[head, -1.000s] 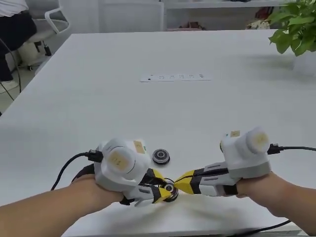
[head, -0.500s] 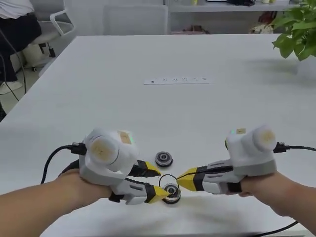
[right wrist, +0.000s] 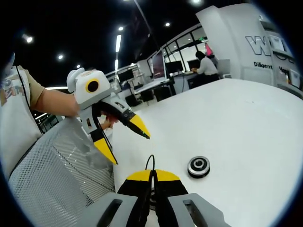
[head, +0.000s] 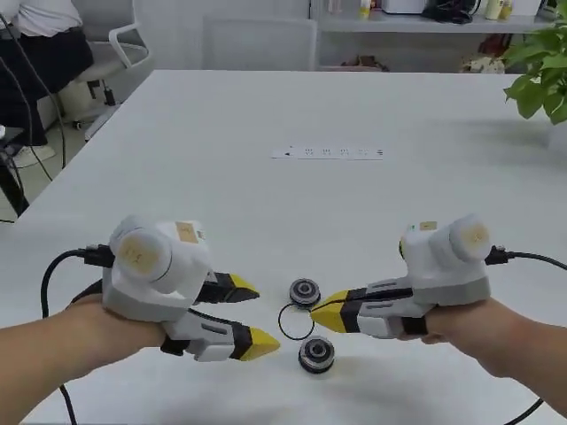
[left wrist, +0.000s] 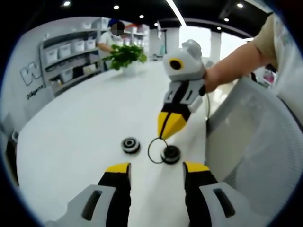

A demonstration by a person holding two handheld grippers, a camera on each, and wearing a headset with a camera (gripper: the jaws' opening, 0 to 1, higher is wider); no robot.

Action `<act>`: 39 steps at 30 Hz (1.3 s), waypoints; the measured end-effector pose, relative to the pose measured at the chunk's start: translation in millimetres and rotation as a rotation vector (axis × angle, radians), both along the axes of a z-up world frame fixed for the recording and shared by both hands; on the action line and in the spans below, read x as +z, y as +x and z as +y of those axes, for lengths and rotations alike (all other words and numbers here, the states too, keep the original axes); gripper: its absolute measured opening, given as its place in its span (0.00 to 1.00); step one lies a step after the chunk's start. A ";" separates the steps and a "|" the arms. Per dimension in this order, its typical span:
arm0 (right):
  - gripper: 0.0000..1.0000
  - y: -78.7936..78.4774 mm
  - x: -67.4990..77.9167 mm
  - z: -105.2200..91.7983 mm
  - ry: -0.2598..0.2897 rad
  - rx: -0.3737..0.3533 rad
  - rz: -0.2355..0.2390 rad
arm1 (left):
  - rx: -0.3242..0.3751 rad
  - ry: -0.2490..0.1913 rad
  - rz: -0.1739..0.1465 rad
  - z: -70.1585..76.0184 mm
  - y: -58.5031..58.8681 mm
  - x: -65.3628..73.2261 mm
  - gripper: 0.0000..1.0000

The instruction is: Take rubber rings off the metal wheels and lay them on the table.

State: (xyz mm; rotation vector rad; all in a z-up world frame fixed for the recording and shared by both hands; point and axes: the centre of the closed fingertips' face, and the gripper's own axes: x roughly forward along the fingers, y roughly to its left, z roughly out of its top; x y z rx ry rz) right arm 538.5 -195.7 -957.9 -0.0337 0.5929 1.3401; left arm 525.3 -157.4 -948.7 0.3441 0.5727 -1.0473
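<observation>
— White table (head: 177, 159) is spread across the head view; what is seen beyond it?

— An office chair (head: 120, 49) is seen past the far left corner and a leafy plant (head: 540, 71) at the far right. A flush socket strip (head: 328, 152) is set into the middle of the tabletop.

— How is the left gripper (head: 260, 315) held?

— It is held released. Its yellow-tipped jaws are spread wide apart, nothing is caught between them, and they are pointed toward the right gripper (head: 317, 323).

— And how is that one held?

— Its jaws are clenched together on a thin black rubber ring (head: 295, 320). The ring is pinched at its edge and left hanging from the tips. Whether its lower edge is touching the table cannot be told.

— Where are the metal wheels found?

— Two are laid flat on the table near its front edge. The farther wheel (head: 304, 291) is placed just beyond the ring, and the nearer wheel (head: 316, 353) just on the person's side of it, close to the left gripper's lower jaw tip. The ring is seen between the two.

— What is shown in the right gripper view?

— The ring is seen there as a thin dark line rising from the shut jaws.
</observation>
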 end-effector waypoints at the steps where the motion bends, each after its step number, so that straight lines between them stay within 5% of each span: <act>1: 0.00 0.3 0.2 2.0 -0.001 0.003 0.000 | 0.004 0.000 0.000 2.4 0.2 0.4 0.45; 21: 0.00 8.0 -17.1 40.7 -0.045 0.037 -0.003 | 0.105 -0.004 0.019 49.2 -3.5 2.9 0.62; 32: 0.00 6.3 -32.4 48.3 -0.097 0.053 -0.017 | 0.145 0.000 0.026 58.9 -6.2 1.7 0.70; 39: 0.12 7.3 -36.0 46.9 -0.109 0.048 -0.026 | 0.148 0.004 0.030 59.2 -7.2 0.3 0.71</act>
